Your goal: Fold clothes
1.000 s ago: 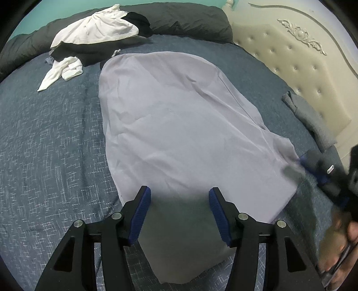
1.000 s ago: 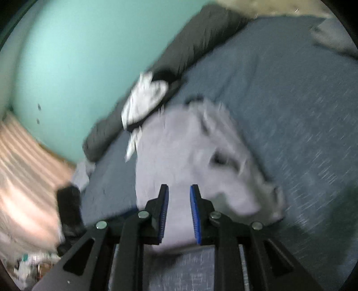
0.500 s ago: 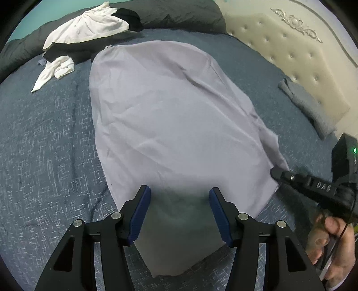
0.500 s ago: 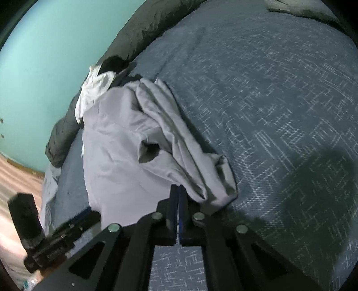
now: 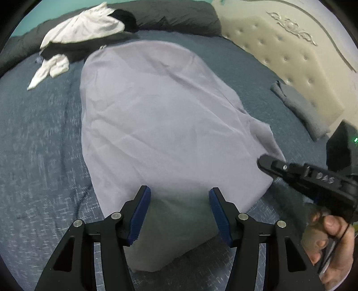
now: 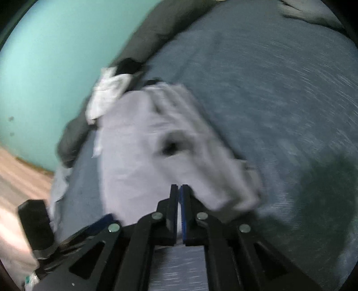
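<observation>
A wide bed (image 5: pixel 33 138) takes up most of both views, covered in a blue-grey spread with a pale flecked weave. Spread across its middle lies the lilac garment (image 5: pixel 161 125), mostly flat with soft creases, its near end reaching down between the left tongs (image 5: pixel 179 194). Those tongs hang over the near hem with their blue pads well apart and nothing gripped.

At the garment's right edge the right tongs (image 5: pixel 260 160) come in from the right, held by a hand (image 5: pixel 331 244) at the lower right. In the right wrist view, which is blurred, the right tongs (image 6: pixel 179 188) have their pads closed together; the bunched right edge of the garment (image 6: pixel 138 161) lies just at their tips, but whether cloth is pinched there I cannot tell.

Along the far edge of the bed runs a dark grey bolster (image 5: pixel 170 13), with white clothes (image 5: pixel 82 29) heaped against it at the far left. A cream tufted headboard (image 5: pixel 290 58) stands at the right, a folded grey cloth (image 5: pixel 302 109) lying on the bed before it. The wall (image 6: pixel 56 56) behind is turquoise.
</observation>
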Motion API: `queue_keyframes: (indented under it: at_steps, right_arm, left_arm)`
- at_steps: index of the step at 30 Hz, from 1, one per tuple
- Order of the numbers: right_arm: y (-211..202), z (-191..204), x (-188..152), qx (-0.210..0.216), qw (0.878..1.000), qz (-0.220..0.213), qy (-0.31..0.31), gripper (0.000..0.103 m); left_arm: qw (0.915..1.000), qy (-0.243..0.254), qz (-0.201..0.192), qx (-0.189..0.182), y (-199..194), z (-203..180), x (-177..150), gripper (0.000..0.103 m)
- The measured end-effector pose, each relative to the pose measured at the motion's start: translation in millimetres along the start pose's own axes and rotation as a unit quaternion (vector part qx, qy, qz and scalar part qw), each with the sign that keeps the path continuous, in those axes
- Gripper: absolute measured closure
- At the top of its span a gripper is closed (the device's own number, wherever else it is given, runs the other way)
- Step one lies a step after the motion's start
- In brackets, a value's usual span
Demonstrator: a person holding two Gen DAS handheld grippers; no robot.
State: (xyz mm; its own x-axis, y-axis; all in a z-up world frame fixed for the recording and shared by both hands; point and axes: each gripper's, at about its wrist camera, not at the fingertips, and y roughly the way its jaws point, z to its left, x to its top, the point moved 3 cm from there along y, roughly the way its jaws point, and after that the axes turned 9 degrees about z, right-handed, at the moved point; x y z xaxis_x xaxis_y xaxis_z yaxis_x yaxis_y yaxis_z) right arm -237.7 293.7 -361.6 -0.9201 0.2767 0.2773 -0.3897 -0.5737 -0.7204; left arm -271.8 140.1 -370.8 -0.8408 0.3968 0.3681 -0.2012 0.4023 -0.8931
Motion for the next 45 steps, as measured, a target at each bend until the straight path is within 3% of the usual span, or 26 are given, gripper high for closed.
queue_keyframes:
  at_steps: [5, 9, 13, 17, 19, 25, 32, 39, 45]
  right_arm:
    - [0.8, -11.9, 4.4, -0.024, 1.0, -0.003, 0.012, 0.103]
    - [-10.5, -11.5, 8.0, 0.006, 0.999, -0.02, 0.033, 0.103]
    - [-30.7, -8.9, 18.8, 0.035, 0.997, -0.051, 0.042, 0.102]
    - [-38.1, 3.6, 21.1, 0.052, 0.997, -0.058, 0.018, 0.101]
    - [-32.6, 11.2, 22.9, 0.056, 0.997, -0.053, 0.011, 0.101]
    - [-28.1, 40.7, 29.0, 0.087, 0.995, -0.033, -0.038, 0.098]
    - [-8.9, 87.6, 69.6, 0.06, 0.993, 0.01, -0.106, 0.094]
    - [11.1, 114.4, 127.2, -0.002, 0.988, 0.033, -0.151, 0.091]
    - [44.6, 158.0, 158.7, -0.039, 0.973, 0.049, -0.221, 0.091]
  left_arm:
    - [1.0, 0.0, 0.002, -0.003, 4.8, -1.2, 0.2, 0.044]
    - [0.9994, -0.018, -0.022, -0.022, -14.2, 2.9, -0.1, 0.043]
    - [0.9981, -0.021, -0.057, -0.014, -39.9, 10.7, -3.7, 0.03]
    - [0.9965, -0.032, -0.078, -0.004, -56.2, 26.9, -7.3, 0.025]
    - [0.9955, -0.036, -0.087, -0.002, -60.8, 35.8, -12.1, 0.004]
    - [0.9944, -0.046, -0.095, -0.003, -61.2, 56.5, -25.7, 0.0]
    - [0.9935, -0.059, -0.097, -0.006, -58.5, 79.7, -35.1, 0.0]
    - [0.9914, -0.062, -0.112, -0.027, -64.3, 85.0, -37.3, 0.0]
    - [0.9911, -0.057, -0.114, -0.039, -64.3, 80.3, -38.9, 0.0]
